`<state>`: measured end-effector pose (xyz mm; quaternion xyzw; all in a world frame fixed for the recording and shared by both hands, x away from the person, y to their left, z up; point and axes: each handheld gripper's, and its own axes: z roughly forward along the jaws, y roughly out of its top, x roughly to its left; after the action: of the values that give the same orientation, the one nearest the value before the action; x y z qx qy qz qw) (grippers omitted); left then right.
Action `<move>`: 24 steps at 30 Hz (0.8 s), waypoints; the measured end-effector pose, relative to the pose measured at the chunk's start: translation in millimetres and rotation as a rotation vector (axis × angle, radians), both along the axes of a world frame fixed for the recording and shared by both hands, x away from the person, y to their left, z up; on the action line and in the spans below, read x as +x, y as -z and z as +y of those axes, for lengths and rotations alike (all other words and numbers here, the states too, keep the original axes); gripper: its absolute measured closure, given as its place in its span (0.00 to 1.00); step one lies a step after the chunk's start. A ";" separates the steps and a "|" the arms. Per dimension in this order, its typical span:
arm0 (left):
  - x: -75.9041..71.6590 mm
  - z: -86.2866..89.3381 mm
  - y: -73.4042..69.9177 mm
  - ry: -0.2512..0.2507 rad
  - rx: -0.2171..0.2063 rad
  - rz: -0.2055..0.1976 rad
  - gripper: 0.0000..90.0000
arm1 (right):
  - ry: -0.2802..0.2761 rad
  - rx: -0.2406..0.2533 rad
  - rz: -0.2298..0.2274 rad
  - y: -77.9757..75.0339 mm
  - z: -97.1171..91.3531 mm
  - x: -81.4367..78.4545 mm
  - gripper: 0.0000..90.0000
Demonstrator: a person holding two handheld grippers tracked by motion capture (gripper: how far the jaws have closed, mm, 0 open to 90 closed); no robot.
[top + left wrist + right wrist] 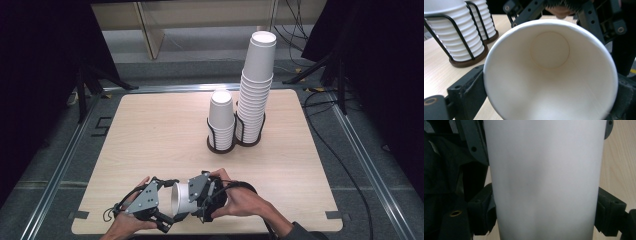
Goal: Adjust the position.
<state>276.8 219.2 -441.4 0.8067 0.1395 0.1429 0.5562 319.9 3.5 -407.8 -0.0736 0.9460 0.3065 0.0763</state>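
Observation:
A white paper cup (181, 198) lies on its side just above the table's front edge, between my two grippers. My right gripper (194, 197) is shut on its body; in the right gripper view the cup wall (544, 177) stands between both black pads (482, 212), which press on it. My left gripper (171, 206) faces the cup's open mouth (549, 50). Its jaws flank the round, undented rim without squeezing it, one pad (471, 87) at the left side. A hand holds each gripper.
Two stacks of white cups stand in black wire holders past mid-table: a tall stack (257, 85) and, to its left, a short stack (221, 120). The wooden table (150, 135) has bare room left of them. Cables run along the floor at right.

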 end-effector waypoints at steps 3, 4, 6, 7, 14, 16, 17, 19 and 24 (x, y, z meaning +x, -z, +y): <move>1.8 3.0 -0.3 -0.002 -0.049 0.002 0.06 | 0.021 0.031 0.053 -1.3 -3.6 0.6 0.23; 1.8 4.9 -1.1 -0.011 -0.048 0.005 0.06 | 0.021 0.042 0.061 -2.1 -5.6 2.1 0.23; 2.7 8.8 -2.5 -0.025 -0.071 0.013 0.07 | 0.023 0.080 0.086 -3.7 -11.5 7.6 0.23; 3.4 10.5 -3.0 -0.030 -0.094 0.018 0.07 | 0.028 0.087 0.087 -4.0 -12.7 8.7 0.23; 7.9 22.8 -4.5 -0.094 -0.169 0.048 0.16 | 0.136 0.266 0.173 -8.2 -34.5 32.1 0.23; 9.0 25.6 -4.1 -0.110 -0.190 0.065 0.16 | 0.151 0.292 0.181 -7.9 -36.3 34.5 0.23; 10.0 26.4 -3.2 -0.121 -0.219 0.078 0.16 | 0.166 0.318 0.183 -7.5 -37.8 37.1 0.23; 10.7 29.2 -2.8 -0.145 -0.229 0.103 0.16 | 0.199 0.376 0.186 -6.7 -40.4 41.3 0.23; 12.3 33.6 1.2 -0.197 -0.242 0.154 0.16 | 0.311 0.584 0.170 -3.4 -46.2 53.4 0.23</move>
<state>289.0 252.8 -442.6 0.7249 0.2762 0.1169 0.6201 373.2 -42.7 -404.3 0.1221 0.8211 0.5542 0.0608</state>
